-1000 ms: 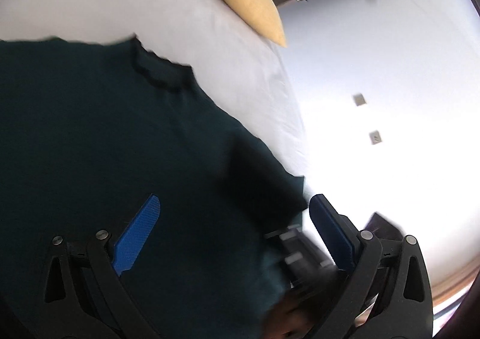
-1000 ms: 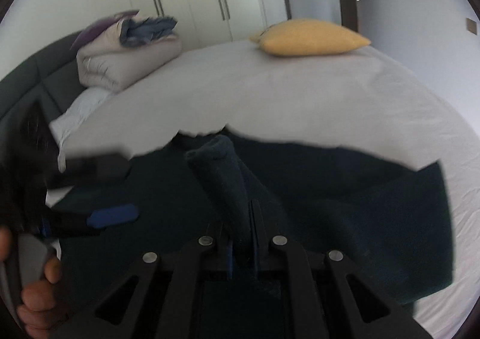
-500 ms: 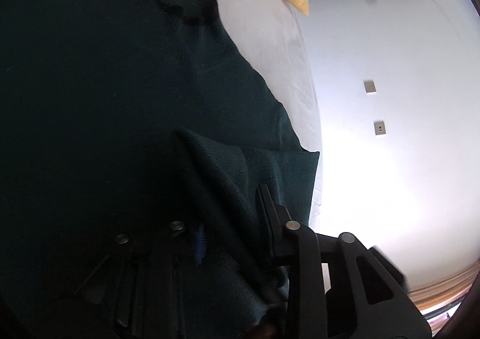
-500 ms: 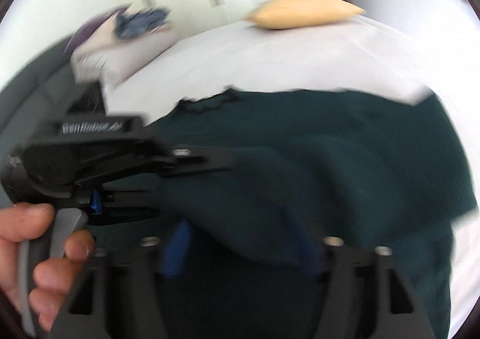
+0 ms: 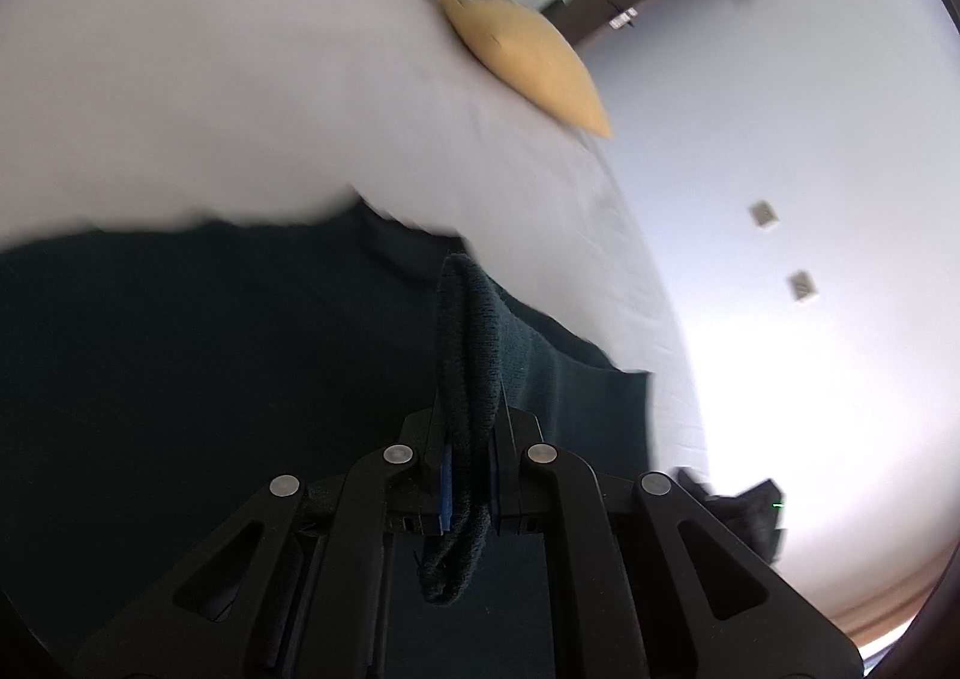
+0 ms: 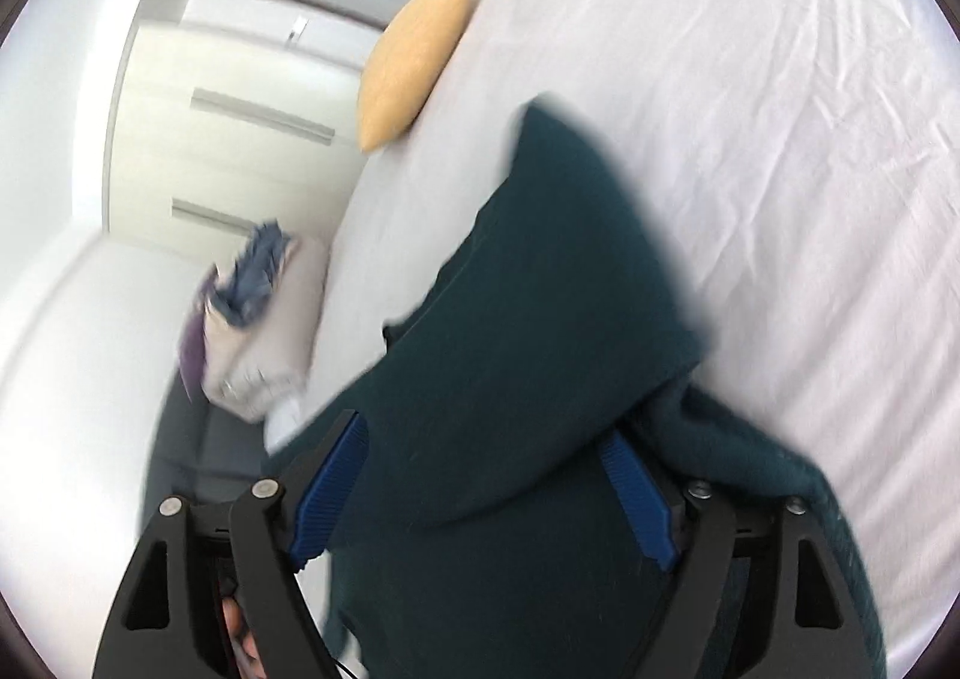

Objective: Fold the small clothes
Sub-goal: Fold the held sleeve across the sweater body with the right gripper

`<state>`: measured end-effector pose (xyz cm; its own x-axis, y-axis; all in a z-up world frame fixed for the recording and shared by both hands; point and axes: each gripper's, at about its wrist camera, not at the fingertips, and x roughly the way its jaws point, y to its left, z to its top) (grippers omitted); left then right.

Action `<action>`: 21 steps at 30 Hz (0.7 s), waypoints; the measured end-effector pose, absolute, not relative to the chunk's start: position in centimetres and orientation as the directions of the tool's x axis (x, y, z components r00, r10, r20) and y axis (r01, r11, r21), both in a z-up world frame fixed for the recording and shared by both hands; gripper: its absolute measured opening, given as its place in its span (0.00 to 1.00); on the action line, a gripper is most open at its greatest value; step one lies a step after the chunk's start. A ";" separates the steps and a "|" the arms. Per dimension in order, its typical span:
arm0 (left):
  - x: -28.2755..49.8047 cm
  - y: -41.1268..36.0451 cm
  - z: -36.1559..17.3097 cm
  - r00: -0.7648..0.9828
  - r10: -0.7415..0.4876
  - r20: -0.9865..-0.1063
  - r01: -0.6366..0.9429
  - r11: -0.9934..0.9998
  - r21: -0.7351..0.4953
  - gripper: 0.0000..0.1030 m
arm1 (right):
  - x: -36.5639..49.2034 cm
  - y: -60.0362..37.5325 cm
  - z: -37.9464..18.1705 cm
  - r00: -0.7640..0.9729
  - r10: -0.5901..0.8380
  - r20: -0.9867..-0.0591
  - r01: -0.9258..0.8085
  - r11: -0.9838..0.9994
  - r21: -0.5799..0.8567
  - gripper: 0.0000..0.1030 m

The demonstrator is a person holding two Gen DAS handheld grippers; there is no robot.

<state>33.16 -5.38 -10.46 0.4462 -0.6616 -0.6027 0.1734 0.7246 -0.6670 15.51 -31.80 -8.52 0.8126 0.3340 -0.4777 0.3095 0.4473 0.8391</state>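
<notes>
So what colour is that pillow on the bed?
Yellow; the pillow shows best in the left wrist view.

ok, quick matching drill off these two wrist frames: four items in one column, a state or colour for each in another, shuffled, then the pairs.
Column 1:
1. left gripper
2. right gripper
3. cushion
4. bed sheet

Column 2:
A. white, lightly creased
B. jaws apart and opening, pads pressing nothing
C. mustard yellow
D. shut on a fold of the dark green sweater

Pairs: 1-D, 2-B, 3-C, 4-A
</notes>
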 end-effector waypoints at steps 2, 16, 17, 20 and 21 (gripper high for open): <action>33.6 -3.3 -11.5 0.460 -0.650 -0.605 0.130 0.724 -0.678 0.06 | 15.0 -33.0 -9.1 0.839 0.342 -0.424 0.304 0.353 0.885 0.79; 32.2 0.6 -20.0 0.447 -0.607 -0.657 0.021 0.742 -0.670 0.06 | 13.1 -33.0 -9.0 0.882 0.302 -0.362 0.272 0.302 0.914 0.78; 32.5 0.9 -20.0 0.448 -0.601 -0.662 0.029 0.750 -0.661 0.06 | 13.2 -33.0 -9.0 0.880 0.305 -0.364 0.275 0.298 0.914 0.78; 33.2 1.3 -19.8 0.445 -0.599 -0.666 0.035 0.754 -0.655 0.06 | 13.4 -33.3 -9.4 0.877 0.304 -0.372 0.296 0.268 0.917 0.76; 33.6 1.0 -19.2 0.446 -0.598 -0.666 0.034 0.755 -0.655 0.06 | 13.5 -33.4 -9.7 0.873 0.306 -0.379 0.305 0.262 0.915 0.76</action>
<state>33.58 1.03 -19.20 0.4459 -0.5984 -0.6657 0.0344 0.7546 -0.6553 13.46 -33.40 -9.67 0.8734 0.3061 -0.3789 0.3053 0.2620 0.9155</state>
